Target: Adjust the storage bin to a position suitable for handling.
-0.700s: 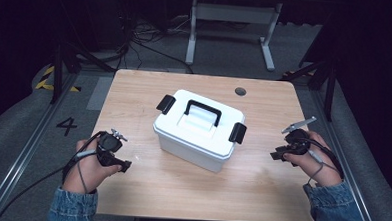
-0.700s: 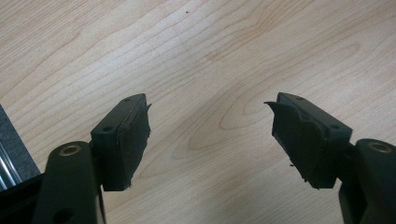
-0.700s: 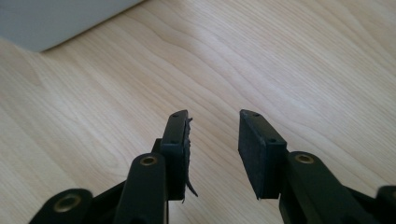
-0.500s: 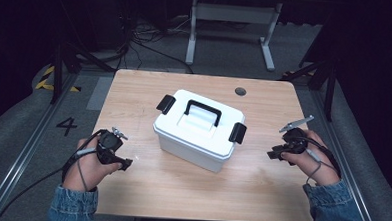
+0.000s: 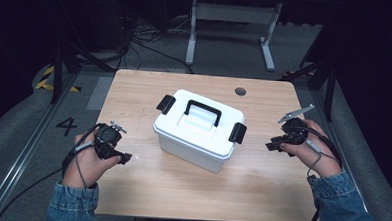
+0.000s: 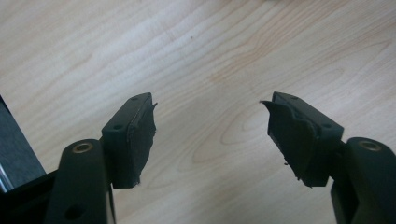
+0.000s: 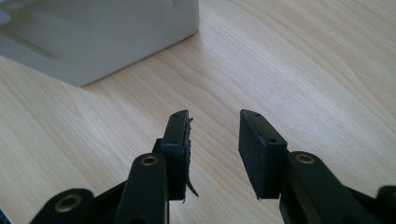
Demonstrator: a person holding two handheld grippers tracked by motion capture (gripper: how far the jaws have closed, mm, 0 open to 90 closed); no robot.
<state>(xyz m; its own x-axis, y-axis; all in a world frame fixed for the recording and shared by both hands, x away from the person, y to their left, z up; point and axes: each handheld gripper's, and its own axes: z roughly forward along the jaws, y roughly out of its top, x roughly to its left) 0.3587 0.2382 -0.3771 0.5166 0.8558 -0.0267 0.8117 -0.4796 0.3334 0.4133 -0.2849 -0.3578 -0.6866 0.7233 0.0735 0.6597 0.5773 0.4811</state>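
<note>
My left gripper (image 5: 123, 158): jaws wide apart, empty, over bare table (image 5: 180, 190) at 8 o'clock | my right gripper (image 5: 273, 144): jaws partly apart, nothing between, at 3 o'clock | white box (image 5: 198, 130): table centre, lid on, untouched.

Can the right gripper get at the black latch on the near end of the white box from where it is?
Probably yes: the right gripper, jaws open and empty, faces the latch across bare table.

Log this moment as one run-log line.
box: white box shut, both latches down, mid-table | left gripper: open, empty | right gripper: open, empty | contact: none
</note>
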